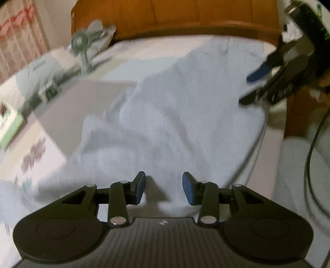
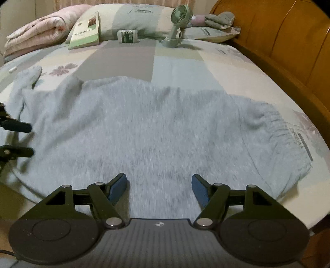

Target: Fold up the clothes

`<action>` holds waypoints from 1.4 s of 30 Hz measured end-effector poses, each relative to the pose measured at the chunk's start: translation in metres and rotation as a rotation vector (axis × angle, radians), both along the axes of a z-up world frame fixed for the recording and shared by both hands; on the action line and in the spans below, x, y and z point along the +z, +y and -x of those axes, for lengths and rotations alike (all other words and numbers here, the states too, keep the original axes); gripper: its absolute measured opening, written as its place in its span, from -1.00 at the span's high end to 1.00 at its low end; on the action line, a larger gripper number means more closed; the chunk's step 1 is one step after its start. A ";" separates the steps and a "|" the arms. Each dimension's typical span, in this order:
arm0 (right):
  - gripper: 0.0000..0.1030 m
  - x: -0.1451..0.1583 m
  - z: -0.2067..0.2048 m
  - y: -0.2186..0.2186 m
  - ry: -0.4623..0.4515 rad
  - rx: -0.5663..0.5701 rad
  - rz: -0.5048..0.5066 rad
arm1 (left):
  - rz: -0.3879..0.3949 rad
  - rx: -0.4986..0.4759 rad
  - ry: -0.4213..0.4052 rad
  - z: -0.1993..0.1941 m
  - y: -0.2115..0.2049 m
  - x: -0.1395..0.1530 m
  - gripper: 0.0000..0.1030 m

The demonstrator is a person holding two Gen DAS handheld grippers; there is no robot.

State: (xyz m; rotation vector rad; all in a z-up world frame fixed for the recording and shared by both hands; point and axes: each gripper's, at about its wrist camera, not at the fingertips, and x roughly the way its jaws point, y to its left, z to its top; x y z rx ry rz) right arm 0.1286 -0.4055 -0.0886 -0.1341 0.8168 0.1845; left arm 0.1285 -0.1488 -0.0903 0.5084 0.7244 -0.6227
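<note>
We see the grey garment [image 2: 156,132] spread flat across the bed [image 2: 181,61]. Our left gripper [image 1: 164,190] and right gripper [image 2: 158,188] hang over its near edge, jaws apart, nothing between them; a fan [image 2: 178,24] stands at twelve o'clock.

Patchwork floral bedsheet [image 2: 175,68], green handheld fan [image 2: 177,24] upright in its stand, green booklet [image 2: 85,31] leaning on a pillow [image 2: 132,18], small box [image 2: 127,36] between them, rolled pink quilt [image 2: 35,35], wooden bed frame [image 2: 288,51].
</note>
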 end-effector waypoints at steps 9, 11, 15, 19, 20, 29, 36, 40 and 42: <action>-0.58 0.019 -0.001 0.003 0.012 -0.043 -0.072 | 0.150 0.199 0.087 -0.001 0.050 0.027 0.08; -0.68 0.025 0.001 0.006 0.008 -0.045 -0.113 | 0.167 0.247 0.099 -0.005 0.062 0.029 0.07; -0.71 0.038 0.003 0.021 0.001 -0.019 -0.152 | 0.153 0.331 0.106 -0.011 0.081 0.027 0.06; -0.80 0.046 0.000 0.045 -0.012 0.025 -0.134 | 0.179 0.402 0.130 -0.018 0.098 0.023 0.06; -0.81 0.045 -0.002 0.051 -0.011 0.036 -0.126 | 0.184 0.415 0.133 -0.019 0.102 0.023 0.06; -1.00 0.005 0.000 0.084 0.082 0.069 -0.007 | 0.257 0.455 0.193 -0.021 0.122 0.014 0.02; -1.00 0.006 0.006 0.081 0.106 0.042 -0.014 | 0.354 0.458 0.269 -0.023 0.138 0.002 -0.20; -1.00 0.013 0.005 0.081 0.095 0.025 -0.035 | 0.514 0.505 0.342 -0.037 0.162 -0.003 -0.20; -1.00 0.015 0.004 0.082 0.088 0.024 -0.037 | 0.602 0.544 0.382 -0.045 0.178 -0.006 -0.20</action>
